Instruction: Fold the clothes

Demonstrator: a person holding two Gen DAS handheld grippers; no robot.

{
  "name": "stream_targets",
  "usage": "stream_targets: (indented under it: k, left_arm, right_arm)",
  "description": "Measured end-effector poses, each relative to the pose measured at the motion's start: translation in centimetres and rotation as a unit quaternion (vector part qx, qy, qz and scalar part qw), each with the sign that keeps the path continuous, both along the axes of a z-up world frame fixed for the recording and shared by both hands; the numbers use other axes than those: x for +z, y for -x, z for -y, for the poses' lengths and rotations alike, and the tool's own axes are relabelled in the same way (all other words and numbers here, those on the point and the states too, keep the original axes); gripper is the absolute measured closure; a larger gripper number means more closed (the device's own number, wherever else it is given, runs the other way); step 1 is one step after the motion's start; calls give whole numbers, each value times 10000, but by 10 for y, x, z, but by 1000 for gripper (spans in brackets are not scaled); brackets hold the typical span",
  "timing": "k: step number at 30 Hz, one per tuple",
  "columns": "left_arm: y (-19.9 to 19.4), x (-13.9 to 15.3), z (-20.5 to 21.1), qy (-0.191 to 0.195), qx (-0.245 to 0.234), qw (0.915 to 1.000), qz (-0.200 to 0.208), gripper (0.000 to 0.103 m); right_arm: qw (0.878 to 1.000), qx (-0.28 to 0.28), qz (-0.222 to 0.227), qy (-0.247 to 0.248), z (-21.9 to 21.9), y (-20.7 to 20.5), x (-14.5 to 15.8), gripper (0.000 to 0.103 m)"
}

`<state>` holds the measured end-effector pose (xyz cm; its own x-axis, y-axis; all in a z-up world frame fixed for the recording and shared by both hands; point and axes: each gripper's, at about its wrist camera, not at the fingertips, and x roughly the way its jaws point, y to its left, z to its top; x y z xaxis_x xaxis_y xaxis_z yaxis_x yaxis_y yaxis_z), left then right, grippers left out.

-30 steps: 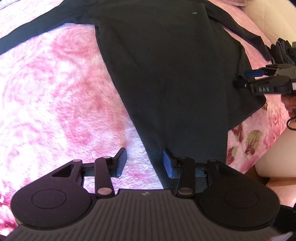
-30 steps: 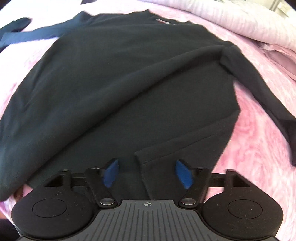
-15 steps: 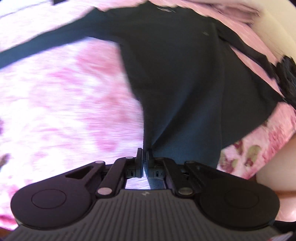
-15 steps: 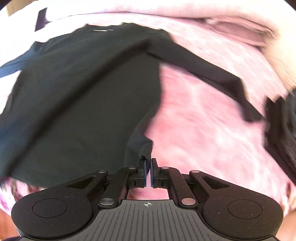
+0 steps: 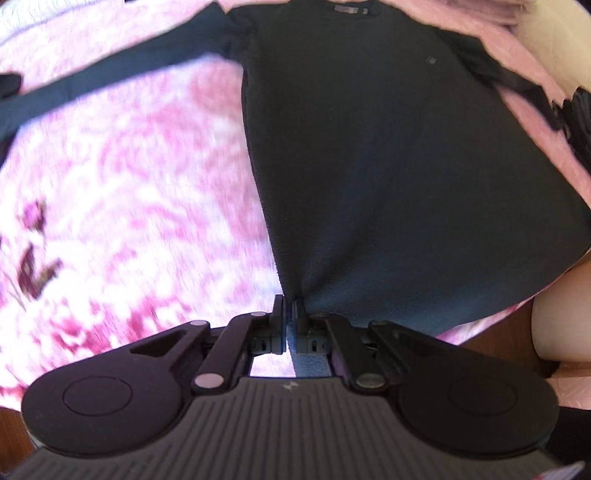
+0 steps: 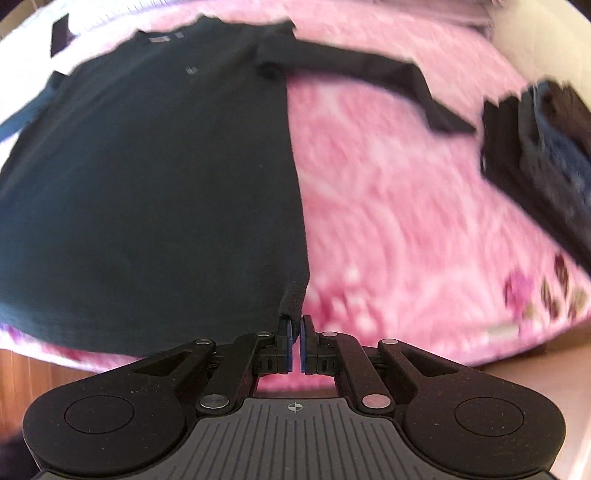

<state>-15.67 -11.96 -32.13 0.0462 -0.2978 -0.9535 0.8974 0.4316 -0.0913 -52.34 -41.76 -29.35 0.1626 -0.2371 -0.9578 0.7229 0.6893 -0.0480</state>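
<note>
A dark long-sleeved top (image 5: 388, 147) lies spread on a pink patterned bedcover (image 5: 129, 221), collar far from me and both sleeves out to the sides. My left gripper (image 5: 290, 306) is shut on the top's near left hem corner. My right gripper (image 6: 295, 325) is shut on the near right hem corner of the top (image 6: 147, 166). The hem between them is pulled toward me and taut. The right sleeve (image 6: 369, 70) stretches toward a pile of clothes.
A stack of folded dark clothes (image 6: 543, 147) sits at the right on the bedcover (image 6: 406, 221); it also shows in the left wrist view (image 5: 580, 114). A pale quilt (image 6: 424, 7) lies beyond the collar. The bed edge and wooden floor (image 6: 33, 363) are just below the grippers.
Both grippers closed on the hem corners, then pulled the top back toward the near bed edge. The top now lies flatter and straighter.
</note>
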Motion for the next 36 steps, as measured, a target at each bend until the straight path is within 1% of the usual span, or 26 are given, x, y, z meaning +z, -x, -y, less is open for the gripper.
stream_targets:
  k: [1,4,5,7,10,12,14,17,20,22,23,24,26,29,30,31,32,33,36]
  left_arm:
    - [2,-4,0,-55,-22,10000,-3,102]
    - [0,0,-3,-138,-126,9998,58,101]
    - [-1,1,-5,-165,-160,9997,79,98]
    - [-2,4,-7,-220,-229,9994,119,96]
    - [-4,8,-10,-302,-333,9988,181,95]
    - [-7,17,-10,-298,-441,9981,323,95]
    - [-10,30,-1,-189,-548,9971,489,95]
    - [-13,47,24,62,-631,9960,626,93]
    - [-5,55,64,299,-806,9942,639,91]
    - [6,57,95,423,-987,9920,663,91]
    - [14,57,112,460,-1075,9906,706,91]
    - [23,57,129,479,-1130,9897,737,91]
    - [41,58,159,520,-1105,9897,752,91]
    - [71,54,203,466,-903,9926,658,91]
    - [80,46,220,408,-868,9935,608,91]
    - [93,44,234,357,-862,9940,573,91]
    - [105,42,247,313,-859,9944,537,91]
    - [117,41,260,284,-865,9946,499,91]
    - [150,34,297,199,-951,9946,369,90]
  right_arm:
    - [10000,19,-82,-33,-4,3,-4,101]
    - [9996,38,-231,-126,-5,0,-12,100]
    - [9994,45,-279,-196,-5,-2,-14,100]
    - [9988,8,-421,-243,-7,-4,-17,100]
    - [9958,-213,-878,-121,-5,-3,-18,100]
    - [9940,-466,-988,57,3,-2,-11,99]
    - [9941,-599,-885,210,14,-4,1,98]
    - [9938,-550,-754,599,39,-15,18,97]
    - [9901,-396,-637,1187,74,-29,33,96]
    - [9877,-241,-528,1449,103,-36,41,96]
    - [9890,-172,-459,1396,121,-38,43,97]
    - [9917,-117,-252,1254,140,-38,46,97]
    - [9927,138,-78,1196,175,-42,44,97]
    - [9882,546,-157,1425,219,-50,24,95]
    - [9869,692,-193,1442,232,-52,14,88]
    - [9862,828,-200,1422,243,-53,4,61]
    - [9852,963,-207,1403,255,-53,-6,38]
    - [9841,1079,-236,1393,266,-53,-16,36]
    - [9841,1257,-194,1238,290,-51,-37,36]
